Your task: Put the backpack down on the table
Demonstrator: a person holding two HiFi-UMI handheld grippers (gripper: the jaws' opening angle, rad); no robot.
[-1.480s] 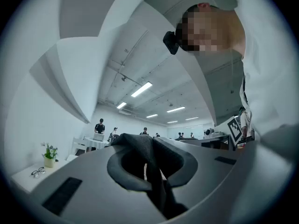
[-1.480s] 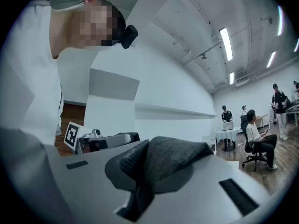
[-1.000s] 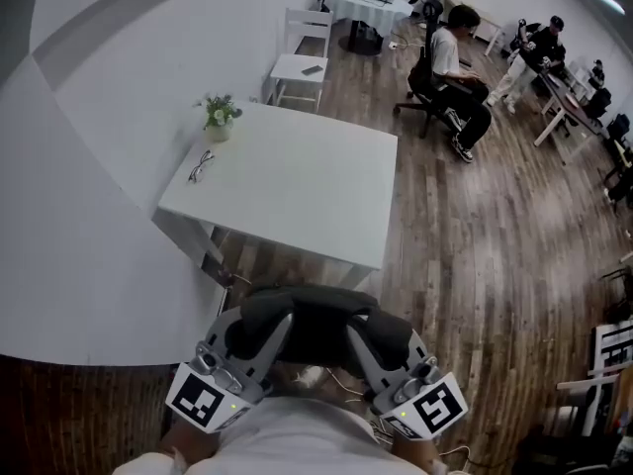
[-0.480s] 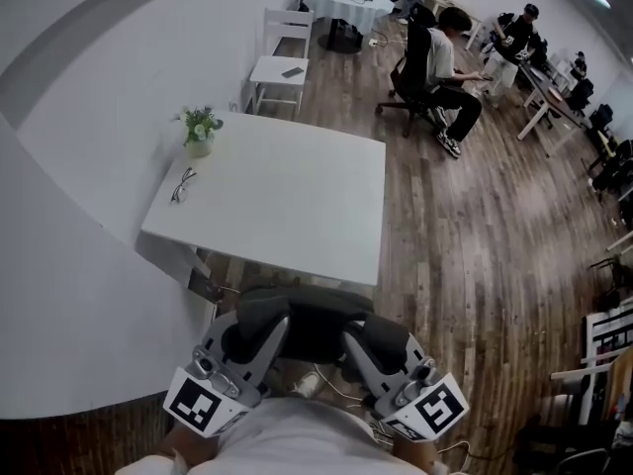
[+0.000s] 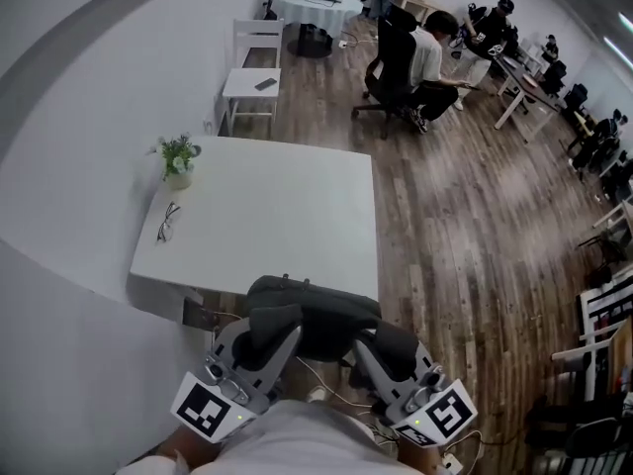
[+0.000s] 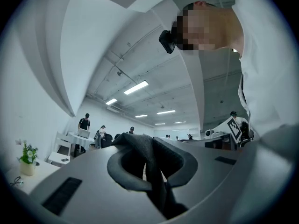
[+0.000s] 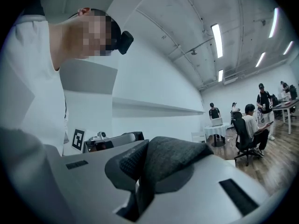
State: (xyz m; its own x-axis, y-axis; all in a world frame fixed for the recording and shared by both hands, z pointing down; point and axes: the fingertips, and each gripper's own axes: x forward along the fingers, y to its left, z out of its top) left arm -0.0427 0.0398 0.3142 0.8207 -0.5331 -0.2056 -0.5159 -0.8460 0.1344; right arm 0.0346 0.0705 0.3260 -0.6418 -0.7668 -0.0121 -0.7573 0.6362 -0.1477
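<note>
Risks first, left to right. The glasses [image 5: 166,223] and potted plant [image 5: 178,158] sit along the left edge of the table [image 5: 287,206], at about 10 and 11 o'clock from the load. A set-down that drifts left could sweep the glasses off or tip the pot, so I'd aim straight for 12 o'clock. The backpack [image 5: 312,310] is not down yet. It hangs in front of the person's torso, with its top at the table's near edge at 12 o'clock, and I can't tell whether any of it is over the top yet. If it goes forward too low, the body could catch on that edge and fold back. Both holds are on soft strap fabric only, with no hard handle. The bag can sag or swing, and if either side slips, the whole thing drops lopsided towards the floor.

Pose: the left gripper [image 5: 277,323] sits at 7 o'clock of the bag and points towards 1 o'clock. Its jaws are nearly together, pinching a fold of dark padded strap [image 6: 149,171] that fills the gap. The right gripper [image 5: 371,349] sits at 5 o'clock and points towards 11 o'clock. Its jaws are just as narrow and clamped on the other strap [image 7: 168,160]. The two grippers converge on the bag from either side. Both run roughly level, marker cubes back by the person's body and hands tucked close to the torso. That leaves plenty of reach for the push out over the table.
</note>
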